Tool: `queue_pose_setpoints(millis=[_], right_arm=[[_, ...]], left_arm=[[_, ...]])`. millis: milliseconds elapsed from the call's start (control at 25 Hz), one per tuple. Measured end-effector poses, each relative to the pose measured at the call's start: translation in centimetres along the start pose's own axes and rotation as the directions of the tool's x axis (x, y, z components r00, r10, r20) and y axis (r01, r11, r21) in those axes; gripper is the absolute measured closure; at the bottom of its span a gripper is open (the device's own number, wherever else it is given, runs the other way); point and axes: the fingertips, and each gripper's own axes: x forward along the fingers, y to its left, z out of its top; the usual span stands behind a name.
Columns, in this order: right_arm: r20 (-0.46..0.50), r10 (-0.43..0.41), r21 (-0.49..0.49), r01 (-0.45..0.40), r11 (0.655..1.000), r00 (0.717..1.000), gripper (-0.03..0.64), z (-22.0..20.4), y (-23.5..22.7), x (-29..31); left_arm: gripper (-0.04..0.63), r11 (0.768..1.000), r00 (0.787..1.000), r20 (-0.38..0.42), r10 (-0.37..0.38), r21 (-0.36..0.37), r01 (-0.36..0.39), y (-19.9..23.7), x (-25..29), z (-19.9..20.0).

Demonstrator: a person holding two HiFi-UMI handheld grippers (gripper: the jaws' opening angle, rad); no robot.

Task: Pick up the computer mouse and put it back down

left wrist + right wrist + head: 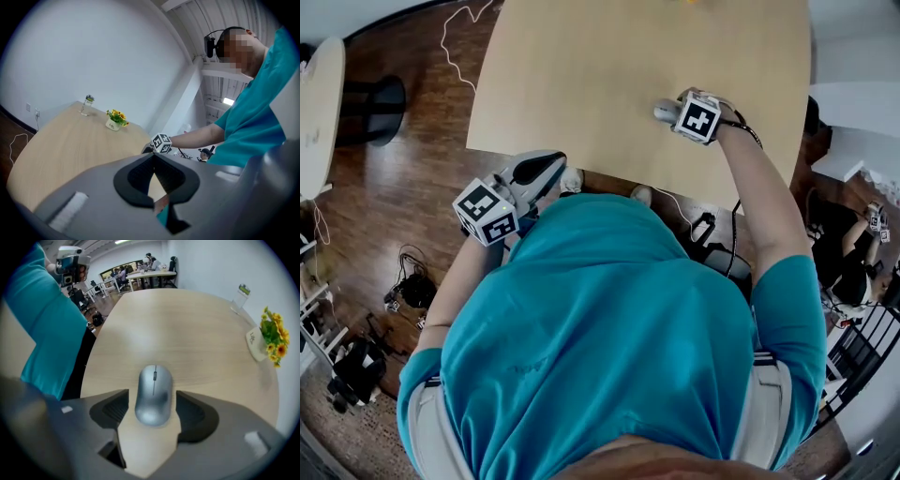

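A person in a teal shirt leans over a pale wooden table point(187, 324), the right tool point(152, 399) pointed steeply down over a silver computer mouse point(154, 380). The mouse lies flat on the table near its front edge, at about 1 o'clock in the head view, with its scroll wheel pointing away from the tool. The right tool's jaws stand wide apart and straddle the rear half of the mouse. A sliver of table shows on either side, so the pads do not press on it and the tool holds nothing.

The left tool point(153, 159) waits off the table's front edge, at about 9 o'clock in the head view, its jaws together and empty. A small pot of yellow flowers point(269, 341) stands well apart from the mouse, at about 2 o'clock from it in the right gripper view.

With the mouse on the table and the jaws spread around it, the moment fits either the approach to the pick-up or the release after the set-down; these views alone do not say which. If it is the pick-up, the next move calls for closing the pads evenly on the mouse's two flanks and lifting straight up, since the smooth, rounded shell looks likely to slip from an off-centre grip. If it is the release, the tool needs only to rise clear without nudging the mouse.
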Motion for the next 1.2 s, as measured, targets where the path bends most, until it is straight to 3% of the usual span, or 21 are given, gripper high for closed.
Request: queue_pose_setpoints(millis=[160,320,480,720,1200], right_arm=[[-0.066,0.059,0.071,-0.054,0.996,0.996,0.308,-1.6,1.0,1.8],[-0.047,0.016,0.032,-0.015,0.999,0.999,0.308,-0.9,0.0,2.5],[-0.097,0.036,0.063,-0.03,0.998,0.995,0.305,-1.9,0.4,3.1],[-0.083,0.051,0.073,-0.045,0.996,0.995,0.302,-2.0,0.6,3.2],[-0.007,0.007,-0.009,-0.007,1.0,1.0,0.334,-0.8,-0.5,2.6]], left_arm=[[0.591,1.0,1.0,-0.004,0.007,-0.004,-0.007,0.4,-0.6,-0.2],[0.591,1.0,1.0,-0.007,0.018,-0.007,-0.018,0.6,-0.7,-0.6],[0.591,0.999,1.0,-0.003,0.028,-0.021,-0.028,0.8,-1.1,-0.4],[0.591,0.999,1.0,-0.005,0.026,-0.024,-0.026,0.9,-1.1,-0.2],[0.591,0.999,1.0,-0.01,0.026,-0.026,-0.027,0.8,-0.7,0.0]])
